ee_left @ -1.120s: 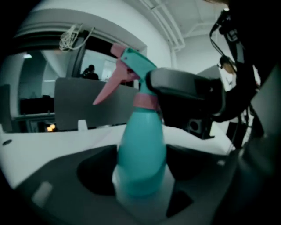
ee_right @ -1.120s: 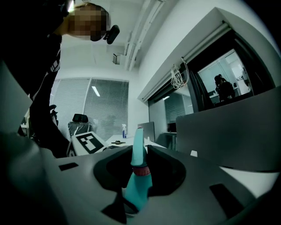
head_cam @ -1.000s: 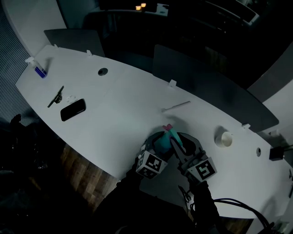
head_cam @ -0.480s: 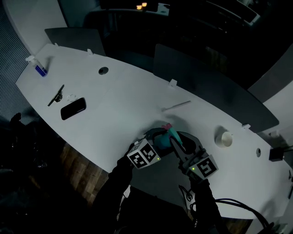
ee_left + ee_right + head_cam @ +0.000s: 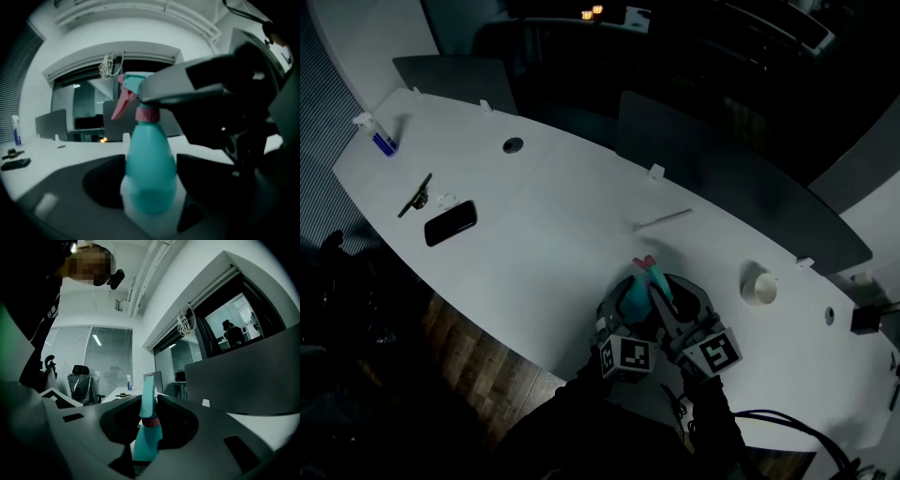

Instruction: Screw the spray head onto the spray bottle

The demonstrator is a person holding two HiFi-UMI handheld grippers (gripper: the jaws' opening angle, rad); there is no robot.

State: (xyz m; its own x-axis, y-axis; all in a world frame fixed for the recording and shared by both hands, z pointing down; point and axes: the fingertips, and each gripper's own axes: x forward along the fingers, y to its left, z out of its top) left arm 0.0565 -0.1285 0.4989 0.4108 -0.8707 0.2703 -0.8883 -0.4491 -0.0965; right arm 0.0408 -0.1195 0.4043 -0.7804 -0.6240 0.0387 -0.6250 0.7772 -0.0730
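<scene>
Teal plastic catches the eye first: the spray bottle (image 5: 149, 171) stands upright at the near edge of the white table (image 5: 544, 234), right in front of the person, and both tools are on it. The left gripper (image 5: 625, 314) comes in low, its jaws have just been closing, and the bottle's wide body sits between them with both pads pressed against its sides. That's a firm hold on the body. Up top, the right gripper (image 5: 662, 298) reaches across nearly level and its jaws are clamped on the spray head (image 5: 148, 397), one on each flat side. The head sits on the neck, a pink collar (image 5: 147, 114) right beneath it and the pink trigger (image 5: 120, 104) poking out to one side. Whether the bottle's base touches the table, I can't tell from where I stand. Further off, a dark phone (image 5: 450, 223) lies well apart on the left stretch of the table, and a small white roll (image 5: 758, 287) sits off to the right.
</scene>
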